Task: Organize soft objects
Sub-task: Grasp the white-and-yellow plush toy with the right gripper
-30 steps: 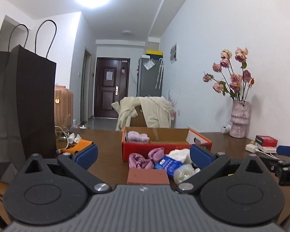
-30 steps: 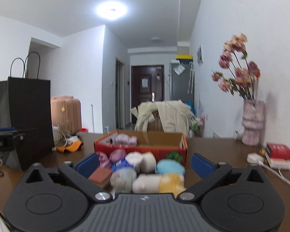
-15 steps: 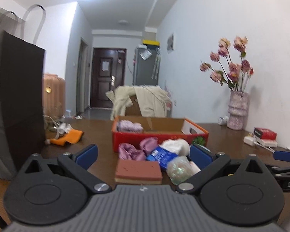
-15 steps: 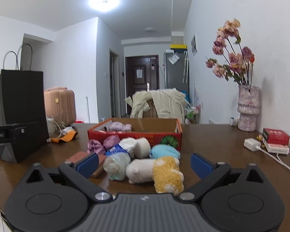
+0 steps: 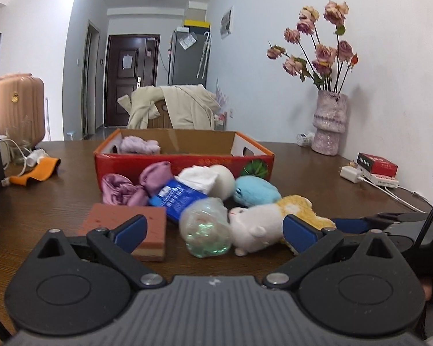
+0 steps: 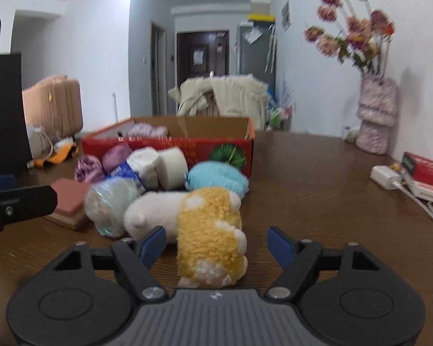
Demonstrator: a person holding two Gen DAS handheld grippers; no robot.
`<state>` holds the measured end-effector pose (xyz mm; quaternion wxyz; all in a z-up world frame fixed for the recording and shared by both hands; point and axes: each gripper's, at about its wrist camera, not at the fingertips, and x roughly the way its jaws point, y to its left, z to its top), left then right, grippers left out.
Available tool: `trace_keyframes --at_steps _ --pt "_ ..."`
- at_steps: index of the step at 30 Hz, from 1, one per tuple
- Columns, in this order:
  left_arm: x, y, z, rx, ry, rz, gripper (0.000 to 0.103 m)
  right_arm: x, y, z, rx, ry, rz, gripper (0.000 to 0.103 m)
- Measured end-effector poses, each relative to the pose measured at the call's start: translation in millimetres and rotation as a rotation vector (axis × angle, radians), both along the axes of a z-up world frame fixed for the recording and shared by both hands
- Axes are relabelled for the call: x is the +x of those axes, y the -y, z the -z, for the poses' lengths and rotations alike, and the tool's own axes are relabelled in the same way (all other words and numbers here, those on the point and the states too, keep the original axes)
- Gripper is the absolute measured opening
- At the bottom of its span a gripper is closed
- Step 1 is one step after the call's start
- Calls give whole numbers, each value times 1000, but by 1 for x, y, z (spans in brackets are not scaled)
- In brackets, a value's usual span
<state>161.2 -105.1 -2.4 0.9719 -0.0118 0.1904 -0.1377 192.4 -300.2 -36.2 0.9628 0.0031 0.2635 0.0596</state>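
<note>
a: yellow and white plush, the toy (image 6: 210,230) lies on the brown table (image 6: 317,178), right in the gap of the right gripper (image 6: 216,243).
b: are the jaws on it?
a: no. they have just been closing, and the toy sits between them, but both blue pads stand clear of the fur.
b: what is around it?
a: its white half (image 5: 257,225) touches a clear crumpled bottle (image 5: 206,226). behind lie a blue plush (image 6: 216,177), a white roll (image 6: 173,167), a blue packet (image 5: 174,197), purple cloth (image 5: 132,184) and a pink sponge block (image 5: 130,223).
b: and the box?
a: the red cardboard box (image 5: 184,155) stands just behind the pile, with a lilac bundle (image 5: 140,145) inside at its left.
b: the left gripper?
a: the left gripper (image 5: 215,229) hangs low before the pile, jaws wide apart, the bottle and the toy's white head in the gap, untouched.
b: further out?
a: a vase of dried roses (image 5: 329,124) by the wall at the right, a black paper bag (image 6: 4,112) at the left.
</note>
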Motion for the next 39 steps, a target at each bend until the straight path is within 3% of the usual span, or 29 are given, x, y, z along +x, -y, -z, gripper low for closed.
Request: trace_keyframes --at_steps 1,2,7,12,14,20,24,26,31,35,39 --pt "1 3 3 2 -4 4 101 3 1 2 13 -18 -20 49" --pt "2 4 5 2 -8 9 100 2 3 2 27 -29 -35 47" --pt "-1 7 21 1 -64 40 93 -18 13 1 134 -53 -124 46" --pt "-7 -3 30 -54 -117 106 60 -39 19 -1 236 -95 -195 45" --pt "-8 -7 31 -75 -124 137 52 -42 20 0 276 -108 -216 45" --pt "-3 -9 33 -86 -149 148 45 -47 9 -3 217 -89 -225 46" --pt "-3 -10 34 -95 -155 149 44 -56 -7 0 92 -40 -234 55" --pt "-2 -11 34 -97 -159 145 44 -59 -14 3 35 -23 -227 50" --pt "-5 -10 26 -99 -137 140 44 -56 -6 0 109 -32 -215 47" --pt "8 -12 -5 -129 -84 145 43 -53 -4 -18 121 8 -211 46" --pt "63 -16 -54 -147 -23 182 43 -18 2 -58 141 73 -207 46"
